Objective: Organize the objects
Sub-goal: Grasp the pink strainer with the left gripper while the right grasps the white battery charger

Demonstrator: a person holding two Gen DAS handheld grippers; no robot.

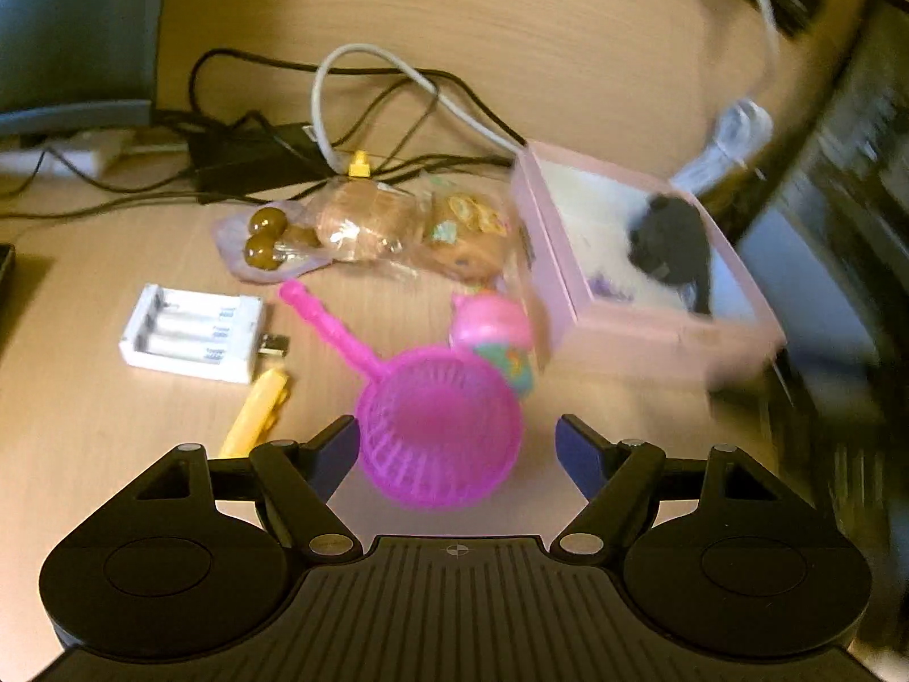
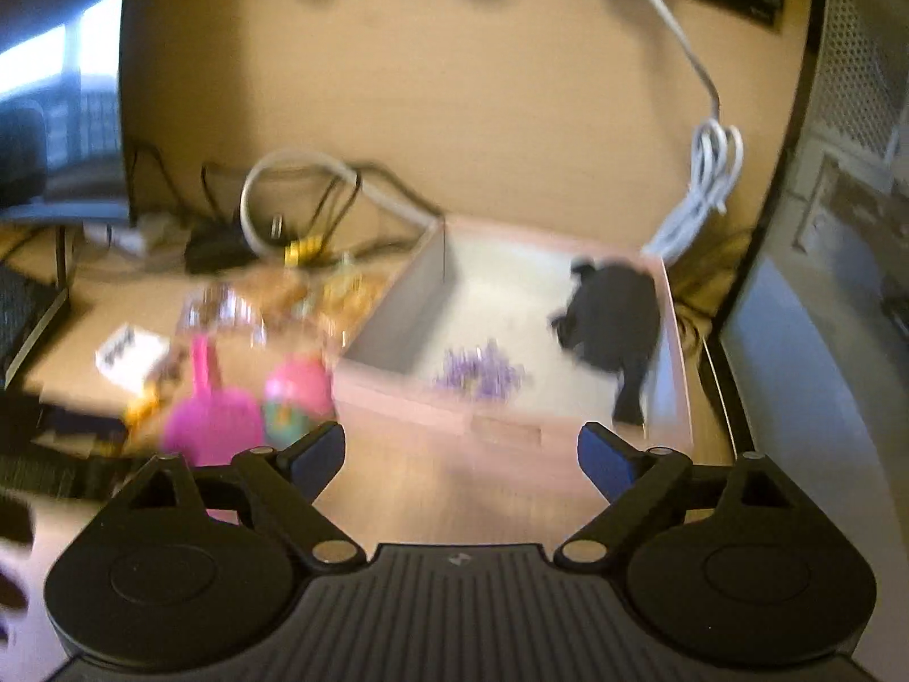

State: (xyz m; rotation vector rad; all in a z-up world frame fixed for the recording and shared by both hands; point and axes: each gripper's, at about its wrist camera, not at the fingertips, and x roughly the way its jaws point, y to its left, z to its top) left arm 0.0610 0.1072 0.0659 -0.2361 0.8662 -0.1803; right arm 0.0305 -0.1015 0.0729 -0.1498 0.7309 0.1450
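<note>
A pink box point(image 1: 625, 324) stands open on the wooden desk, with a black object point(image 1: 670, 241) and a small purple item point(image 2: 480, 372) inside. A magenta strainer point(image 1: 437, 426) lies just ahead of my open left gripper point(image 1: 457, 449), its bowl between the blue fingertips but not gripped. A pink-lidded toy cup point(image 1: 500, 341) stands beside it. A white battery charger point(image 1: 193, 332), a yellow pen point(image 1: 255, 412) and bagged snacks point(image 1: 363, 221) lie to the left. My right gripper point(image 2: 460, 454) is open and empty in front of the box point(image 2: 511, 426).
A tangle of black and grey cables point(image 1: 352, 108) and a black adapter point(image 1: 250, 153) lie behind the snacks. A coiled white cable point(image 2: 704, 187) sits behind the box. A dark panel point(image 1: 841, 199) stands on the right.
</note>
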